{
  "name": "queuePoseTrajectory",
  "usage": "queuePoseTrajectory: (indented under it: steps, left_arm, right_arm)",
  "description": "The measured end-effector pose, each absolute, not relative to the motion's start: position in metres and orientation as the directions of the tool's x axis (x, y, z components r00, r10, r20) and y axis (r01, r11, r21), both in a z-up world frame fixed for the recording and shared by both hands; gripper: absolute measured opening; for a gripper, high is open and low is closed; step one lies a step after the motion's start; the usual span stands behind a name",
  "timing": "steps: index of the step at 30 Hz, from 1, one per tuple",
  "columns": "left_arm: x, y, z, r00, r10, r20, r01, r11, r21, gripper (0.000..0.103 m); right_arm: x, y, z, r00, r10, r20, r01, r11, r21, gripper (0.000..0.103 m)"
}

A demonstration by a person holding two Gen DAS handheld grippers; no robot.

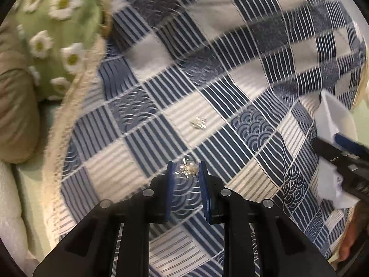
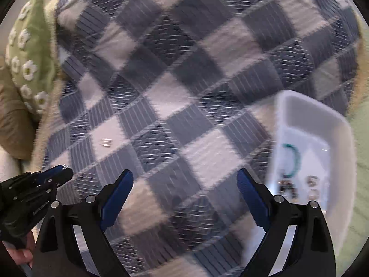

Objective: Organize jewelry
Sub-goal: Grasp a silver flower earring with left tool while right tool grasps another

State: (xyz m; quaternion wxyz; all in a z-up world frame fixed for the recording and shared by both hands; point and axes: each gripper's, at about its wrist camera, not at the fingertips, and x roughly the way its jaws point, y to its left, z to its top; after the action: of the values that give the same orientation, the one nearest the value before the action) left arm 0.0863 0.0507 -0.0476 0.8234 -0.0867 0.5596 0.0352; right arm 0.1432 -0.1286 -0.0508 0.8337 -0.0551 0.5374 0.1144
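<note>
Only the right view shows the white plastic tray (image 2: 306,124) holding a green bead bracelet (image 2: 294,159), its right hand-held gripper (image 2: 185,194) wide open and empty, while the left hand-held gripper (image 1: 184,169) pinches a silver pearl earring (image 1: 188,168).

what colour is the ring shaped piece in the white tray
Teal green bracelet in the white tray; right wrist view shows it, blurred.

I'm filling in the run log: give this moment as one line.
left gripper: shut on pearl earring | right gripper: open, empty | white tray: holds green bracelet | small silver piece: on quilt
</note>
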Motion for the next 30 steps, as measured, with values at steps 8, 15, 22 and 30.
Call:
queuePoseTrajectory:
  steps: [8, 15, 22, 30]
  left_arm:
    - [0.072, 0.123, -0.047, 0.366, -0.019, -0.93, -0.26, 0.958, -0.122, 0.02]
    - [0.06, 0.148, -0.046, 0.368, -0.049, -0.929, -0.282, 0.946, -0.161, 0.02]
    - [0.051, 0.167, -0.046, 0.362, -0.041, -0.931, -0.29, 0.944, -0.154, 0.02]
    - [0.047, 0.174, -0.047, 0.361, -0.042, -0.932, -0.294, 0.943, -0.156, 0.02]
  right_arm:
    - [0.161, -0.039, -0.087, 0.364, 0.169, -0.916, -0.283, 0.957, 0.064, 0.09]
    - [0.171, 0.013, -0.116, 0.348, 0.136, -0.928, -0.355, 0.935, 0.004, 0.089]
    - [0.182, 0.034, -0.147, 0.344, 0.061, -0.937, -0.369, 0.926, -0.075, 0.064]
    - [0.183, 0.032, -0.154, 0.325, 0.074, -0.943, -0.378, 0.924, -0.057, 0.022]
